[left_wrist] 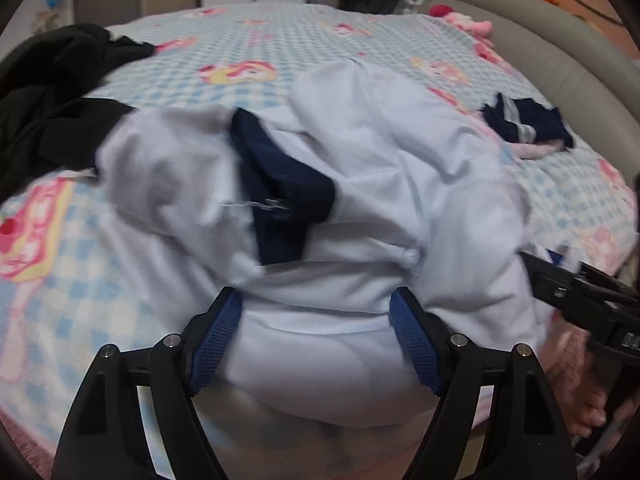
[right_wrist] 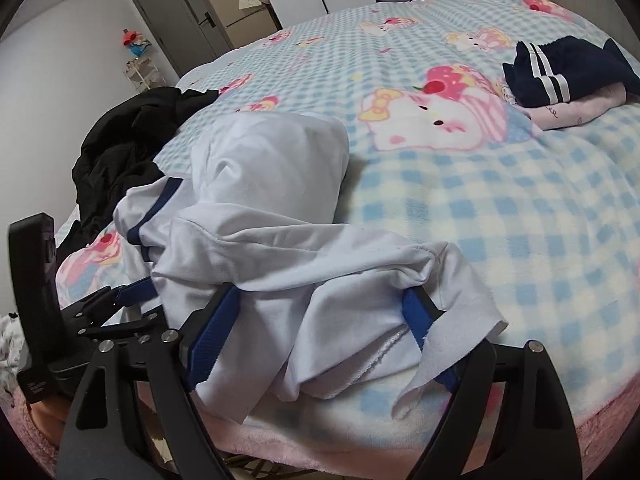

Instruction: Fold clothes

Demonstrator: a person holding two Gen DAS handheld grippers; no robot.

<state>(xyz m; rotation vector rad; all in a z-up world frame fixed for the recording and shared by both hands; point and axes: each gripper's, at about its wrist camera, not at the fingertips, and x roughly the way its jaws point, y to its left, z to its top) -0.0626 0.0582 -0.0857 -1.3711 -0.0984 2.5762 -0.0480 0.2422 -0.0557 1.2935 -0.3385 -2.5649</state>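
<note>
A white shirt (right_wrist: 280,248) with navy trim is heaped at the near edge of the bed (right_wrist: 500,220). Both the left gripper (left_wrist: 316,340) and the right gripper (right_wrist: 320,332) are held wide open around its folds, nothing being clamped.

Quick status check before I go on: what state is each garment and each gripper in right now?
White garment: crumpled, unfolded, at bed's near edge.
Black clothes: loose heap, unfolded.
Navy striped garment: folded, on pink one.
Pink garment: folded, underneath.
Left gripper: open, white cloth between fingers.
Right gripper: open, cloth draped across.
</note>
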